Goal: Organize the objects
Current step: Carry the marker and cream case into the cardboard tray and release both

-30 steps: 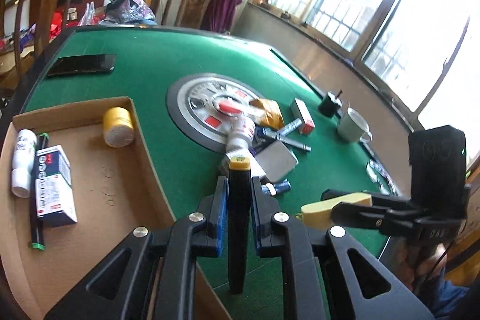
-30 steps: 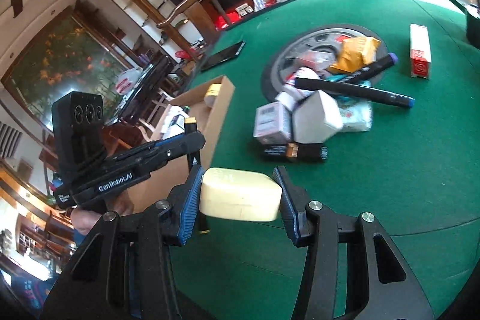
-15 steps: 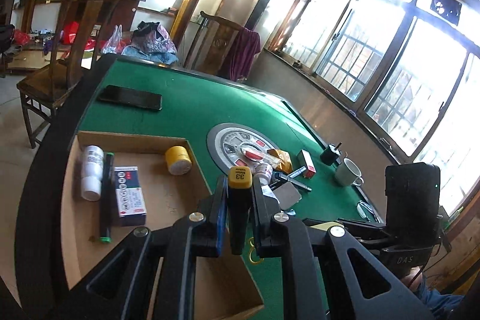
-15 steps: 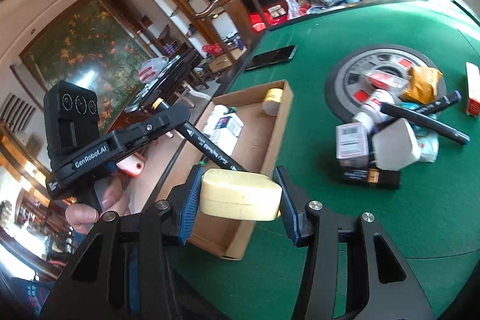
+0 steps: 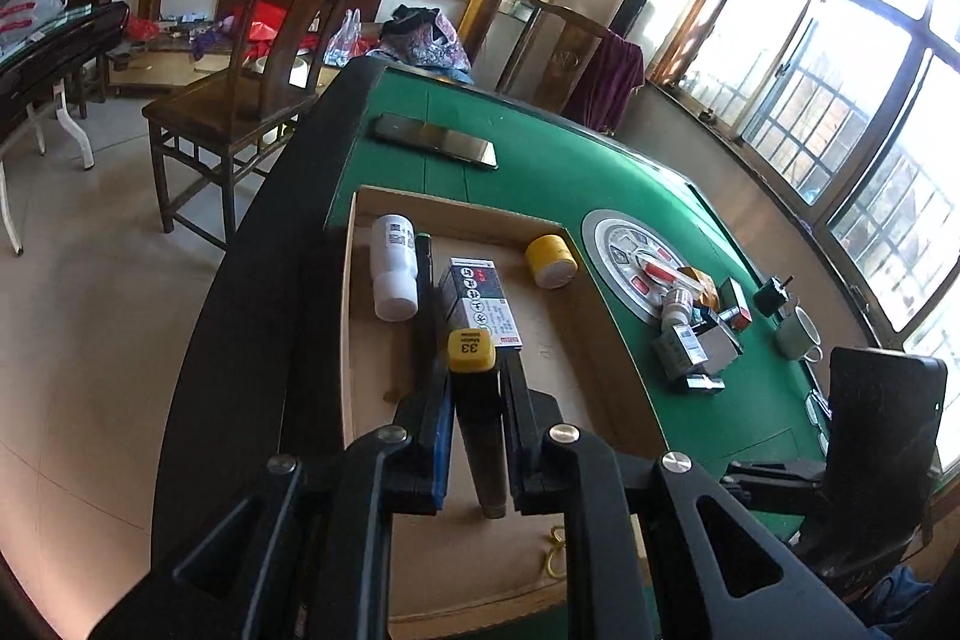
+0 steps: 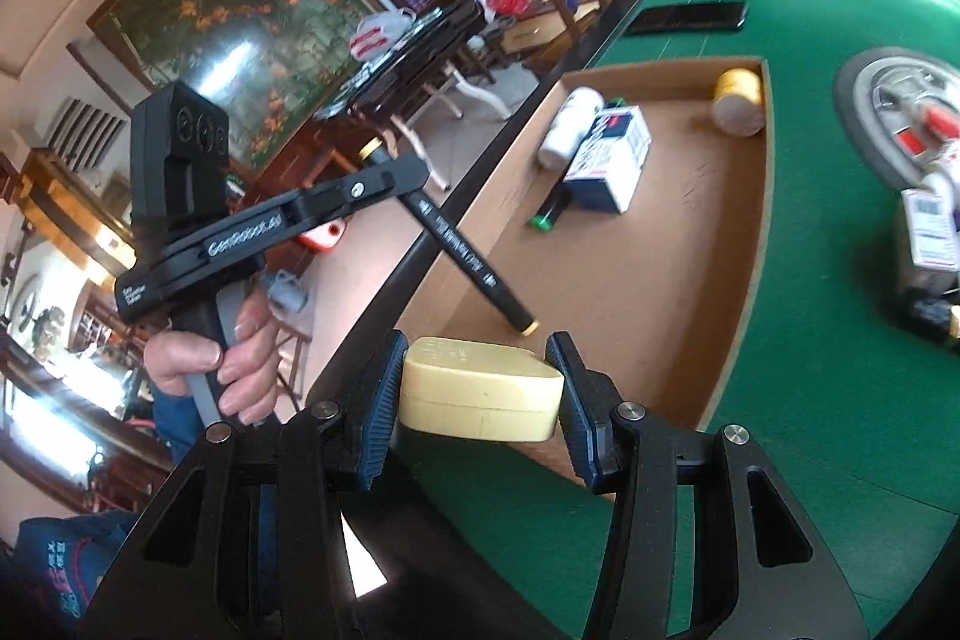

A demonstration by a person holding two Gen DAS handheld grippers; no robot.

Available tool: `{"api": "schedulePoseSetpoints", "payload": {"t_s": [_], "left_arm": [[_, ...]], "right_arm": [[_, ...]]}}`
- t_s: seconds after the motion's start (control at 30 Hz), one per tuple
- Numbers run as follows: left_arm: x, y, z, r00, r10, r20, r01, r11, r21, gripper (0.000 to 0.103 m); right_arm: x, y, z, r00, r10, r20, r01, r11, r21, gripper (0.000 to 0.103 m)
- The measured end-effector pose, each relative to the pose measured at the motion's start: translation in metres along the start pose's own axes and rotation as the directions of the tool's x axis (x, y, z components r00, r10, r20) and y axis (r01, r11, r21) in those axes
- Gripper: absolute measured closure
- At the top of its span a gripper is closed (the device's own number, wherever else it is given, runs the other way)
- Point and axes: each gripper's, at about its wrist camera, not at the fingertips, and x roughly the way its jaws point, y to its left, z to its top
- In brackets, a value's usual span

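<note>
Left hand-held gripper clamps black marker over cardboard tray; right hand-held gripper grips yellow case. Risk: tilted marker lands on box at 12 o'clock.

You can read "33" on the yellow cap of the black marker in your left gripper. That gripper's side says "GenRobot.AI" in white. The box in the cardboard tray has print too small to read.
</note>
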Motion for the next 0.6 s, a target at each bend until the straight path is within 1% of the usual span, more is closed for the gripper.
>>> {"api": "schedulePoseSetpoints", "payload": {"t_s": [0.17,0.23,0.33,0.5,0.6], "left_arm": [[0.034,0.011,0.017,0.999,0.018,-0.046,-0.019,0.999,-0.030,0.087],[0.049,0.017,0.022,0.997,0.024,-0.068,-0.027,0.999,-0.047,0.088],[0.072,0.021,0.025,0.993,0.065,-0.101,-0.070,0.996,-0.048,0.089],[0.085,0.029,0.021,0.990,0.061,-0.127,-0.070,0.995,-0.068,0.089],[0.089,0.032,0.018,0.988,0.063,-0.137,-0.074,0.995,-0.074,0.089]], "right_arm": [[0.030,0.004,0.004,0.999,-0.008,-0.031,0.008,1.000,0.006,0.055],[0.038,0.001,0.008,0.999,-0.036,-0.026,0.036,0.999,0.001,0.055],[0.049,-0.002,0.011,0.997,-0.074,-0.017,0.074,0.997,-0.012,0.055],[0.065,0.001,0.006,0.991,-0.130,-0.017,0.129,0.990,-0.058,0.055],[0.073,0.006,0.002,0.985,-0.175,0.010,0.175,0.979,-0.108,0.055]]}}
